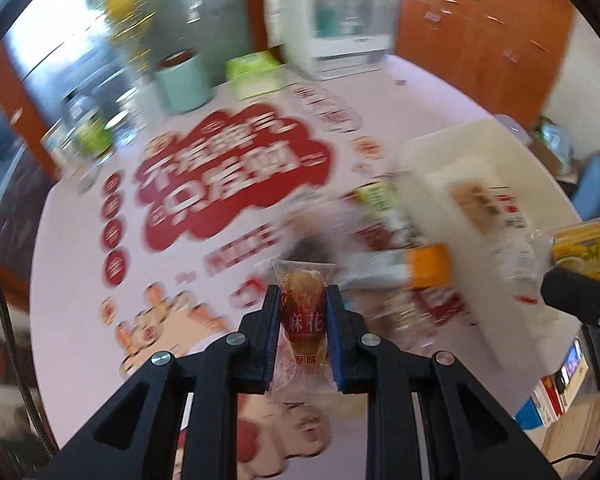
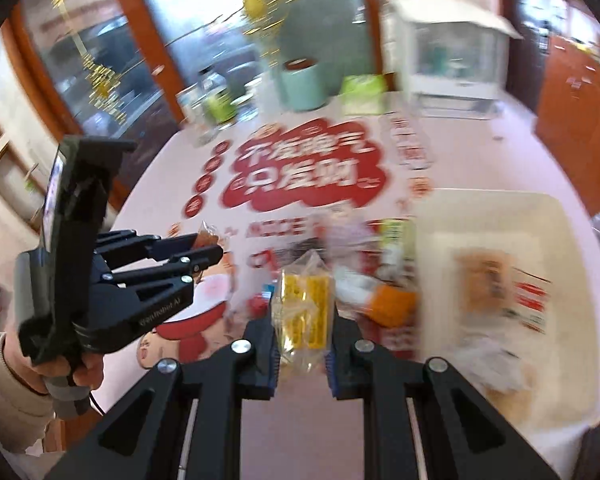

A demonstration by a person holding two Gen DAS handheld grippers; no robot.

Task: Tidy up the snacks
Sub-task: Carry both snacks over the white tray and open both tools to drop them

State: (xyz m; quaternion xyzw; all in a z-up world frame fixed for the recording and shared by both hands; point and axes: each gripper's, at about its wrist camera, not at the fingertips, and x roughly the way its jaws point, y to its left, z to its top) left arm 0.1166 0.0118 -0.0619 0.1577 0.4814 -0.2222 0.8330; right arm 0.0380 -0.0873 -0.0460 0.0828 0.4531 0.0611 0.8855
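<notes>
Left wrist view: my left gripper [image 1: 303, 300] clamps orange twist-snack packet [image 1: 303, 320] upright between pads, above bench [image 1: 80, 220]. White bin [image 1: 440, 160] at right (blurred), loose snack pile [image 1: 400, 248] beside it.

Right wrist view: my right gripper [image 2: 303, 320] pinches clear packet of yellow bars [image 2: 304, 308], above bench, bin just right.

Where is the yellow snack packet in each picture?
Left wrist view: the yellow snack packet is at the far right edge, held by the right tongs.
Right wrist view: the packet is at bottom centre, squeezed between the tongs' fingers.
Shared landmark: the big red cloud print on the table.
</notes>
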